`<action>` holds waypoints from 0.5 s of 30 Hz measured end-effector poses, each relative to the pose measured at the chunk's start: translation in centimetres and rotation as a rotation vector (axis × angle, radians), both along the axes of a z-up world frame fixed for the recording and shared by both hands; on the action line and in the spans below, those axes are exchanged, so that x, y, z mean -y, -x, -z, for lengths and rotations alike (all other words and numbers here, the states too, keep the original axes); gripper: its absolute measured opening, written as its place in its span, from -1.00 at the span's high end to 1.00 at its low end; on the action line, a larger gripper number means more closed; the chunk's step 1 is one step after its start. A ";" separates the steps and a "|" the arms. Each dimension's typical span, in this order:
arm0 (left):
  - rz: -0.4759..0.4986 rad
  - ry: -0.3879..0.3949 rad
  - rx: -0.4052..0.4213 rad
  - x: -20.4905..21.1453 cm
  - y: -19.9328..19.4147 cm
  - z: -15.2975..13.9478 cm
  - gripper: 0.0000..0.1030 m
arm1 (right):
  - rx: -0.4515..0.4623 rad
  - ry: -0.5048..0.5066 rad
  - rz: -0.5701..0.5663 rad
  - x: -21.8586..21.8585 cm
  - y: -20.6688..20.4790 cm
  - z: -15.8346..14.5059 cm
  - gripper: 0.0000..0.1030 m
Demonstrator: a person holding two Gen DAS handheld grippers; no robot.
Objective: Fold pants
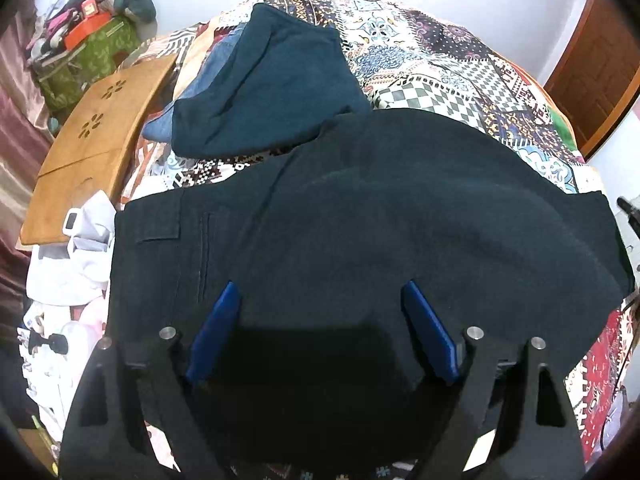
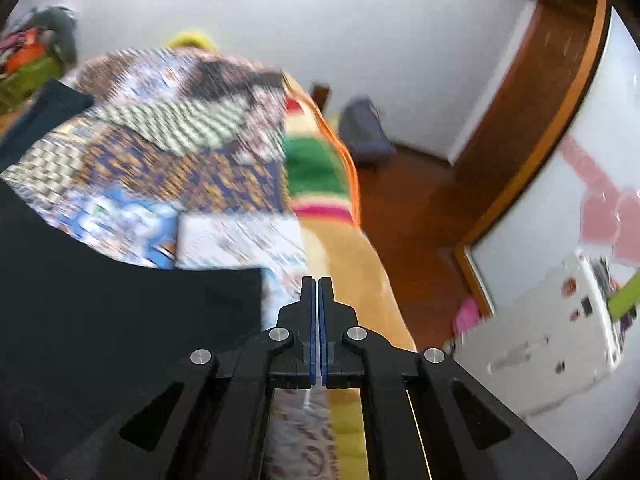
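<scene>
Nearest the left wrist camera, the left gripper (image 1: pixel 320 292) hangs over the black pants (image 1: pixel 360 240) with its two blue-padded fingers (image 1: pixel 428 328) spread wide apart, nothing between them. The pants lie flat on the bed, spread broadly across its near part; the cloth is dark and smooth, with a pocket flap and a stitched seam showing near the left side. Their left edge runs straight down beside a heap of white cloth (image 1: pixel 76 264), and their right corner reaches almost to the bed's right side.

In the right wrist view, the right gripper (image 2: pixel 319 288) has its fingers pressed together, only a thin slit between the blue pads, holding nothing. It sits just past the right corner of the pants (image 2: pixel 120 312), above the patchwork bedcover (image 2: pixel 160 160); this view is smeared by motion, so whether the tips touch the cover is hard to say.

Farther back lies one folded teal garment (image 1: pixel 280 80) on top of what looks like blue denim (image 1: pixel 216 72), near but apart from the pants, with a strip of bedcover (image 1: pixel 440 64) between them. Beyond these the cover is bare to the wall. One wooden lap tray (image 1: pixel 100 136) rests along the bed's left edge. To the right the bed drops to a wooden floor (image 2: pixel 408 208), where a dark bag (image 2: pixel 364 132) stands by the wall.
</scene>
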State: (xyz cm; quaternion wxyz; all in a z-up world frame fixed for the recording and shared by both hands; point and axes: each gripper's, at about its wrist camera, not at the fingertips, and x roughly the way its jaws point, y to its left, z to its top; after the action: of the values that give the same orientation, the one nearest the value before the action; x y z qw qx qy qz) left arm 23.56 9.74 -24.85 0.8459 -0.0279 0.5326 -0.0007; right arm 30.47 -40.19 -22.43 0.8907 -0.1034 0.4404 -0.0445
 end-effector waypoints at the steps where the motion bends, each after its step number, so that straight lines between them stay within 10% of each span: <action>1: -0.001 0.001 -0.002 -0.1 0.2 -0.1 -0.66 | -0.010 -0.025 0.000 0.2 0.2 -0.2 0.99; 6: 0.013 -0.016 0.007 0.2 1.7 -1.2 -0.66 | 0.003 -0.137 -0.123 -2.1 3.2 -2.8 0.91; 15: 0.130 -0.088 0.053 3.2 5.7 -2.9 -0.66 | -0.060 -0.392 -0.285 -8.0 8.9 -3.1 0.15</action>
State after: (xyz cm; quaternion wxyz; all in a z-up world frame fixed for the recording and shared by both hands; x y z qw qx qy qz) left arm 17.90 6.56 -21.97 0.8583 0.0442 0.5102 -0.0329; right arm 21.56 -32.14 -19.33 0.8777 0.0092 0.4476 0.1712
